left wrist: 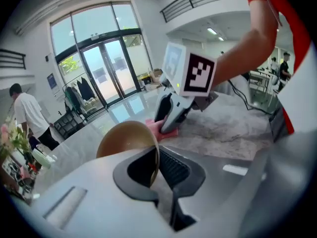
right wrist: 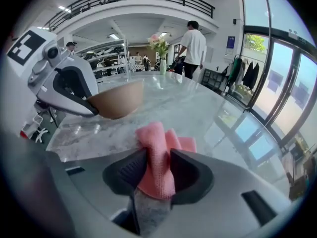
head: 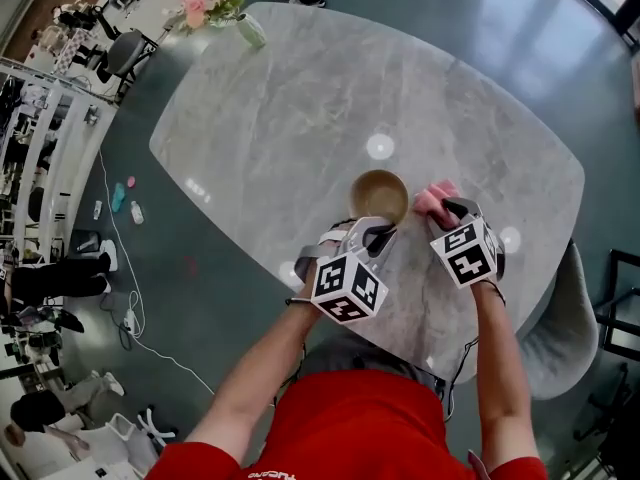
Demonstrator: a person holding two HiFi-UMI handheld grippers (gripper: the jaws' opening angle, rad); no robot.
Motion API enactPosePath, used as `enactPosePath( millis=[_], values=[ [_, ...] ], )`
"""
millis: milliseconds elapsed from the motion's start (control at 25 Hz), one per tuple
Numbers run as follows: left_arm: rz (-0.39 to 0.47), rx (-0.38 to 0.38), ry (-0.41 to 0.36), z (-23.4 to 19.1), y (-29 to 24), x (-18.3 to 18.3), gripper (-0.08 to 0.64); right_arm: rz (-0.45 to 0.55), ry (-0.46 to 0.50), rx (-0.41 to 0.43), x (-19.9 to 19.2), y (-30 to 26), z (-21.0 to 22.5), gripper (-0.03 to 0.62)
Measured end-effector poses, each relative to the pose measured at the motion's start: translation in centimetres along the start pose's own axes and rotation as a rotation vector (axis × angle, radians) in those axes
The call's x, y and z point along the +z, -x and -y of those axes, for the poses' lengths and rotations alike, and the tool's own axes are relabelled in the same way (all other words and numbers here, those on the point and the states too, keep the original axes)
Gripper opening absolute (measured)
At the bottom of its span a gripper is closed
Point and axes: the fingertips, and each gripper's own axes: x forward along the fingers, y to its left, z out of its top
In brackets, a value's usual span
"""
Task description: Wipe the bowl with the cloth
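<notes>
A tan bowl [head: 378,194] [left wrist: 126,138] [right wrist: 116,100] is tilted just above the grey marble table [head: 300,98], near its front edge. My left gripper [head: 378,230] [left wrist: 156,165] is shut on the bowl's near rim, which runs thin between the jaws. To the bowl's right a bunched pink cloth [head: 435,196] [left wrist: 156,128] [right wrist: 157,157] lies on the table. My right gripper [head: 450,208] [right wrist: 158,170] points steeply down onto the cloth. Its jaws stand wide, with a fold of cloth rising between them.
A vase of pink flowers [head: 215,8] [right wrist: 161,48] stands at the table's far end. A grey chair [head: 565,328] sits at the right edge of the table. A person in a white shirt [right wrist: 193,43] walks beyond the table.
</notes>
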Motion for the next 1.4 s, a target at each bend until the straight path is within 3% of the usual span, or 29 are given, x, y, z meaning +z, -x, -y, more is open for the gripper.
enactPosePath(
  millis=[160,400,640,840,1080,1240,1400],
  values=[
    [0.113,0.005,0.153,-0.6,2.1,1.5,0.017,-0.002,-0.025,0.016,-0.1,0.0,-0.2,0.122],
    [0.312,-0.035,0.358,-1.3,5.2,3.3,0.017,0.007,-0.001,0.004,0.0,-0.2,-0.6,0.035],
    [0.493,-0.085,0.557,-1.7,8.1,4.3,0.017,0.07,-0.052,-0.008,0.2,0.6,-0.9,0.021],
    [0.579,-0.11,0.606,-1.3,10.2,4.5,0.017,0.208,-0.092,-0.019,2.3,4.3,-1.8,0.021],
    [0.737,-0.171,0.68,-0.9,13.4,5.9,0.017,0.528,-0.083,0.026,8.2,13.3,-5.0,0.021],
    [0.803,-0.23,0.676,-0.2,15.5,6.4,0.017,0.7,-0.004,0.086,11.9,19.1,-8.7,0.021],
    [0.842,-0.277,0.662,0.7,17.0,6.7,0.017,0.735,0.115,0.121,13.5,21.9,-11.9,0.021]
  ],
)
